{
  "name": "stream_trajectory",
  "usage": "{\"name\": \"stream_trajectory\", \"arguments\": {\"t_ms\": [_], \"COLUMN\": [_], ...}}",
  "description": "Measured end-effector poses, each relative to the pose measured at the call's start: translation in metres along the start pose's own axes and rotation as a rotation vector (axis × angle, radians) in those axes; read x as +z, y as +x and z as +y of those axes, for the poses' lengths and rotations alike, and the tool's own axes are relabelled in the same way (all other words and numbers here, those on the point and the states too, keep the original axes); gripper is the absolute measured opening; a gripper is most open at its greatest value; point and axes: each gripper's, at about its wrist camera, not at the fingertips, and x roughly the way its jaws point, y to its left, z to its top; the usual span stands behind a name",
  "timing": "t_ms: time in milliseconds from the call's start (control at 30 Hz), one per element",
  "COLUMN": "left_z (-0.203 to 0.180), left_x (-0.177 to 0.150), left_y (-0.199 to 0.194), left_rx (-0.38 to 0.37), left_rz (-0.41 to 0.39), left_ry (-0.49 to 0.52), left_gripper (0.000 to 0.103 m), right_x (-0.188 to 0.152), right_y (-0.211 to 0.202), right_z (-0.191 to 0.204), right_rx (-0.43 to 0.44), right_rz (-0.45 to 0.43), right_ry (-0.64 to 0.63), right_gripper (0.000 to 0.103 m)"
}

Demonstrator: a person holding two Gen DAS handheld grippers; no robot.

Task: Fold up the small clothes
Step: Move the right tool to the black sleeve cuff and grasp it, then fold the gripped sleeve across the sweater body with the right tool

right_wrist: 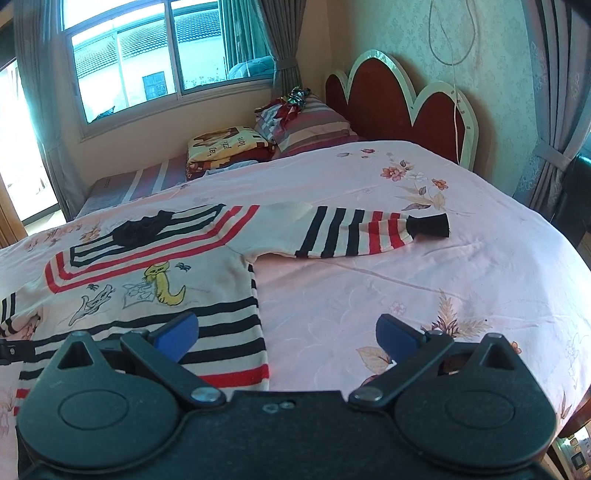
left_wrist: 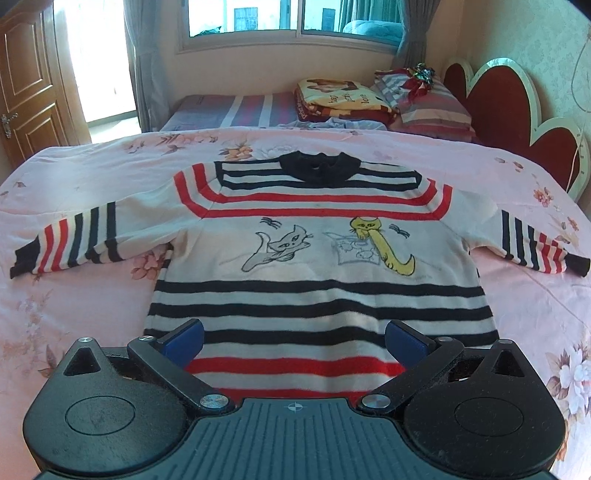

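In the left wrist view, a small striped sweater [left_wrist: 314, 254] lies flat on a bed with a pink flowered sheet [left_wrist: 92, 306]. Its black collar points away from the camera and both sleeves are spread out to the sides. The left gripper [left_wrist: 294, 338] hangs over the bottom hem, with its blue fingers [left_wrist: 184, 338] wide apart and holding nothing. Behind the sheet there is a striped mattress [left_wrist: 236, 110], a folded blanket [left_wrist: 343, 98] and a striped pillow [left_wrist: 432, 107]. A red headboard [left_wrist: 509, 110] with a white edge stands at the right, a window [left_wrist: 295, 18] with grey curtains is on the far wall, and a wooden door [left_wrist: 29, 81] is at the left.

In the right wrist view, the sweater [right_wrist: 155, 273] fills the left part of the picture, and its one sleeve [right_wrist: 362, 230] reaches to the right over the sheet [right_wrist: 406, 288]. The right gripper [right_wrist: 286, 332] is above the sweater's side edge near the hem; its fingers [right_wrist: 177, 334] are also wide apart and empty. The headboard [right_wrist: 402, 99], the pillow [right_wrist: 314, 125], the blanket [right_wrist: 225, 146] and the window [right_wrist: 147, 59] are seen behind, and a thin cord [right_wrist: 456, 92] hangs down the wallpapered wall.
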Motion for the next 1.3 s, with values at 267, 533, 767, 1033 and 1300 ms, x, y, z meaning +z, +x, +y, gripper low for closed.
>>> {"name": "stream_trajectory", "arguments": {"t_ms": [267,533,767,1033,1300], "left_z": [-0.037,-0.057,-0.061,-0.052,-0.049], "left_x": [0.035,0.058,0.068,0.072,0.073], "left_y": [0.07,0.119,0.149,0.161,0.16], "left_rx": [0.027,0.056,0.114,0.106,0.086], "left_rz": [0.046,0.075,0.103,0.102,0.082], "left_ry": [-0.009,-0.036,-0.035,-0.086,-0.082], "left_gripper": [0.103,0.103,0.103,0.103,0.103], "right_x": [0.037,0.063,0.078,0.081,0.089], "right_y": [0.078,0.166,0.233,0.273,0.276], "right_z": [-0.048,-0.104,-0.148,-0.173,-0.17], "right_rx": [-0.028,-0.077,-0.122,-0.104,-0.089], "right_rz": [0.039,0.105,0.165,0.166,0.086], "right_ry": [0.072,0.195,0.294,0.383,0.344], "right_gripper": [0.086,0.08,0.08,0.051,0.013]}}
